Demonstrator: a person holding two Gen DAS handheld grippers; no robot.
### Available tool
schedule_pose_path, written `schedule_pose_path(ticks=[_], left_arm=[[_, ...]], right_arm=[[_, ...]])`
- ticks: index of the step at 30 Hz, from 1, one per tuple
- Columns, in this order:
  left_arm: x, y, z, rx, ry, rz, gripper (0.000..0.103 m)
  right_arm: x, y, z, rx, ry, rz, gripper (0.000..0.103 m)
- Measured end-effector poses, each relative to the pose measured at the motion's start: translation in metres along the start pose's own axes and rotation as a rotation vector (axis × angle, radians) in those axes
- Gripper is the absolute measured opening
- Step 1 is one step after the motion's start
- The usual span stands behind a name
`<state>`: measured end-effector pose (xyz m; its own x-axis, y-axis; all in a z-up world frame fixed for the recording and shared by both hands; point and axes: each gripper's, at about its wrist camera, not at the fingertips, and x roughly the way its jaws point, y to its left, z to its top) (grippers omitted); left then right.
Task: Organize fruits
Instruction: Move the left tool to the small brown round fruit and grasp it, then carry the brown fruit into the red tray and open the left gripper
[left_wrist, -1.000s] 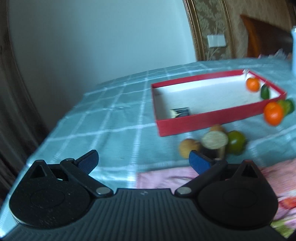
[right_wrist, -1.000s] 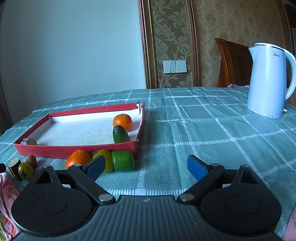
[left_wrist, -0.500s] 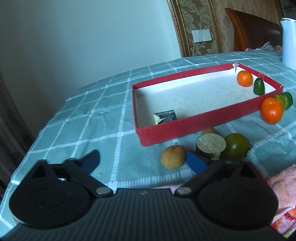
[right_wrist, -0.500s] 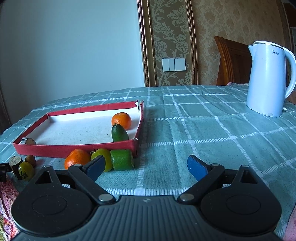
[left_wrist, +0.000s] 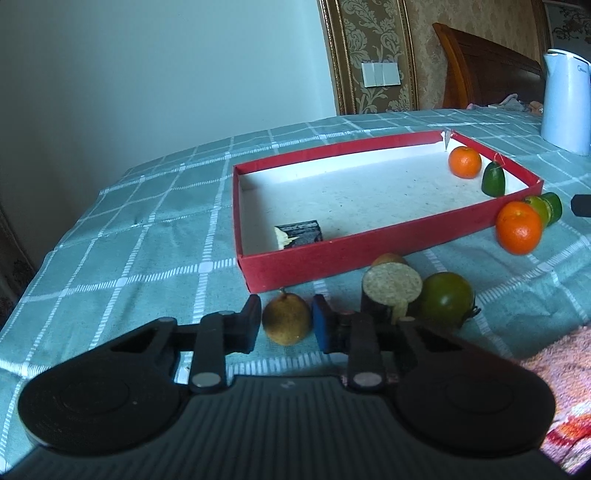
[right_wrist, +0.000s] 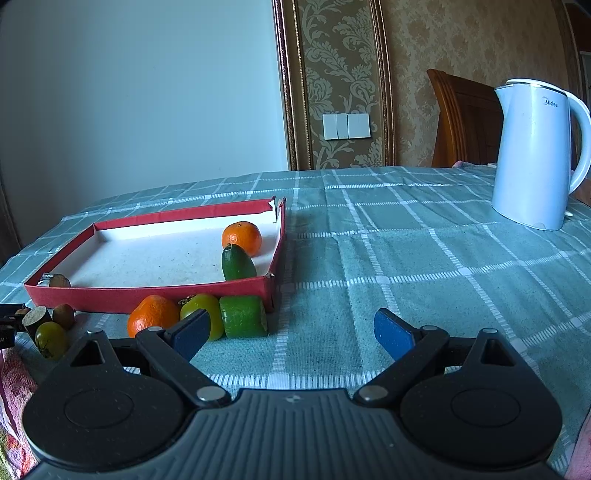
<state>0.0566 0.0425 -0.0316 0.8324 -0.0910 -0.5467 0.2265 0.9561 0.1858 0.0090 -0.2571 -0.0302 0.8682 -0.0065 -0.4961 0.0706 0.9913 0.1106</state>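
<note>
Two pads of the left gripper (left_wrist: 285, 325) are pressing on the widest part of the small brown fruit (left_wrist: 286, 322) between them, a light, firm, roundish thing likely rolling if pinched off-centre, while the right gripper (right_wrist: 290, 334) is hanging apart and empty.

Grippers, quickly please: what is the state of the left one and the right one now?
Left gripper: closed on the small brown fruit, which sits on the tablecloth.
Right gripper: open, holding nothing.
</note>
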Motion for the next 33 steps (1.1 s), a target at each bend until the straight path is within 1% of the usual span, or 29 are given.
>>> schedule_pose_path(ticks=[8,12,17,19,22,26,30,33], left_arm=[[-0.003,-0.003,-0.002,0.011,-0.001,0.024,0.025],[-0.007,-0.003,-0.002,0.007,-0.016,0.032,0.025],[-0.012,-0.001,0.003,-0.003,-0.018,0.039,0.025],[-0.018,-0.002,0.006,0.002,-0.032,0.048,0.025],[-0.026,-0.001,0.014,-0.008,-0.055,0.044,0.025],[-0.03,-0.004,0.029,-0.014,-0.075,0.016,0.025],[-0.024,-0.011,0.049,-0.014,-0.092,-0.008,0.025],[-0.015,-0.016,0.062,-0.021,-0.104,-0.02,0.025]], right_arm=[[0.0,0.0,0.0,0.003,-0.005,0.0,0.096],[0.001,0.0,0.0,0.003,-0.003,-0.001,0.096],[-0.001,-0.001,0.0,0.009,-0.011,-0.005,0.096],[-0.002,-0.001,0.0,0.009,-0.013,-0.005,0.096],[-0.003,-0.001,0.0,0.011,-0.017,0.0,0.096],[-0.003,-0.002,-0.001,0.012,-0.017,0.004,0.096],[-0.003,-0.002,0.0,0.014,-0.018,0.004,0.096],[-0.004,-0.002,0.0,0.018,-0.022,0.005,0.099]])
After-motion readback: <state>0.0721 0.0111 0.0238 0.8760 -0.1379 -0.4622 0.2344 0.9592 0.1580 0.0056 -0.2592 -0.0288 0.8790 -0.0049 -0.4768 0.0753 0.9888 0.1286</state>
